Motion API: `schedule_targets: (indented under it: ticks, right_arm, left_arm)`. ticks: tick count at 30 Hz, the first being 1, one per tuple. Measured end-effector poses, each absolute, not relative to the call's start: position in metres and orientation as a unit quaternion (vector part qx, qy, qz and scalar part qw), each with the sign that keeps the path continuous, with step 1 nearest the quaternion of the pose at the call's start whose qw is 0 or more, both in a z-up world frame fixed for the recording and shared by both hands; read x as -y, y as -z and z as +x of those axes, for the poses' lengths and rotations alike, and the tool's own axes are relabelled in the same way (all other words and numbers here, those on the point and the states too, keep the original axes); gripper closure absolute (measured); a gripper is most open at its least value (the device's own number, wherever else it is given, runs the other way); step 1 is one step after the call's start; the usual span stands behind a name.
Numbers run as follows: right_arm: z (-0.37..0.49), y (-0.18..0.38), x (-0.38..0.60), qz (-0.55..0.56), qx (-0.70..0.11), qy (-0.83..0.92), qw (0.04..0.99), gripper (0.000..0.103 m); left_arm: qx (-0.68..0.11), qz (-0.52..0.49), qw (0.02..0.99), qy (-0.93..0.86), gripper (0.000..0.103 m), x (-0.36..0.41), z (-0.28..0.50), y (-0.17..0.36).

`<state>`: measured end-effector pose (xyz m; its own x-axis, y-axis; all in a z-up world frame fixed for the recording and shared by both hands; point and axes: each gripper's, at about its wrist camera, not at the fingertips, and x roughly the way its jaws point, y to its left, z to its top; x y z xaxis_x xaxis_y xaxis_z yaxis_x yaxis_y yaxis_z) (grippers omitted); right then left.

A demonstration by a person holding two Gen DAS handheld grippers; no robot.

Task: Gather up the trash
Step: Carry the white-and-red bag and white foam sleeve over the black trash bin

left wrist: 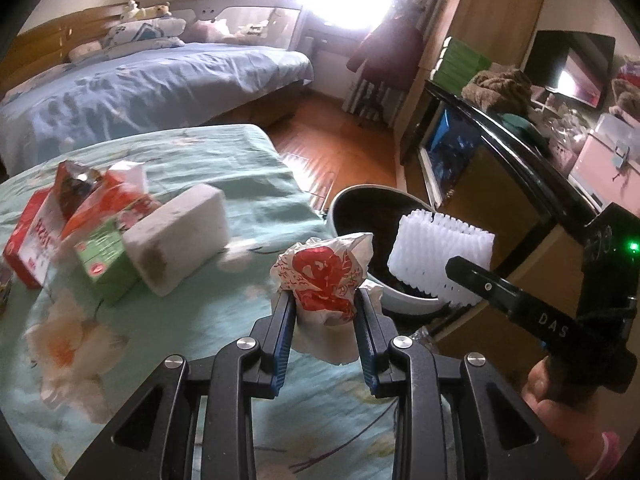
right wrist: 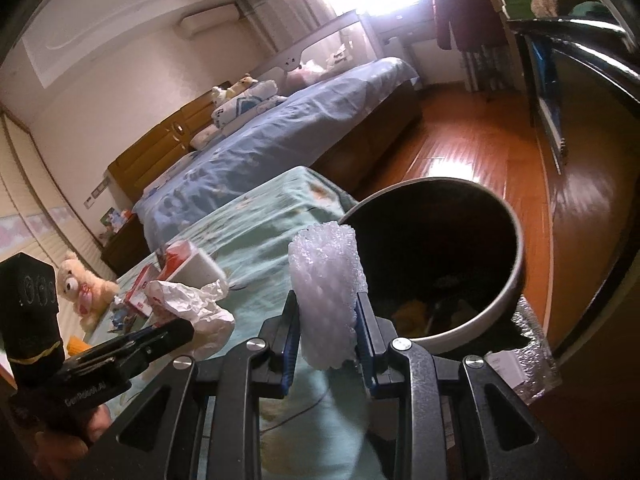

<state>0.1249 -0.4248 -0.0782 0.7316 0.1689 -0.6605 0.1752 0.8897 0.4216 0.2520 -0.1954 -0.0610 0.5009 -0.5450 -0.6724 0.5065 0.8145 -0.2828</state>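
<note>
Item one: crumpled wrapper (left wrist: 326, 280), white with a red print, clamped between the jaws of the left gripper (left wrist: 325, 300) above the edge of the floral-covered table (left wrist: 200, 320), near the bin (left wrist: 360, 208). Item two: white foam net sleeve (right wrist: 326, 296), pinched upright in the right gripper (right wrist: 327, 320), just beside the bin's rim and not yet over its mouth. Remaining on the table: a foam block (left wrist: 180, 236), a green carton (left wrist: 106, 264) and red cartons (left wrist: 34, 248). Risks, as judged: the wrapper's loose tail hangs below the jaws and may snag on the rim; the springy, light sleeve may bounce out or land on the floor if let go short of the opening; the two grippers sit close together and could knock each other over the bin. Legible writing: "DAS" on the right gripper's finger; "GenRobot.AI" on the left gripper's body; carton print too blurred to read.
</note>
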Motion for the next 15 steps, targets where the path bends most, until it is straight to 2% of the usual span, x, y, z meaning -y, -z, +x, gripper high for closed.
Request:
schedule_targets:
  ticks: [15]
  right_arm:
    - [0.125,0.09,0.457,0.24,-0.376,0.041,0.894,0.077]
  left_arm:
    - [-0.399,0.001,0.86,0.317,0.075,0.241,0.267,0.063]
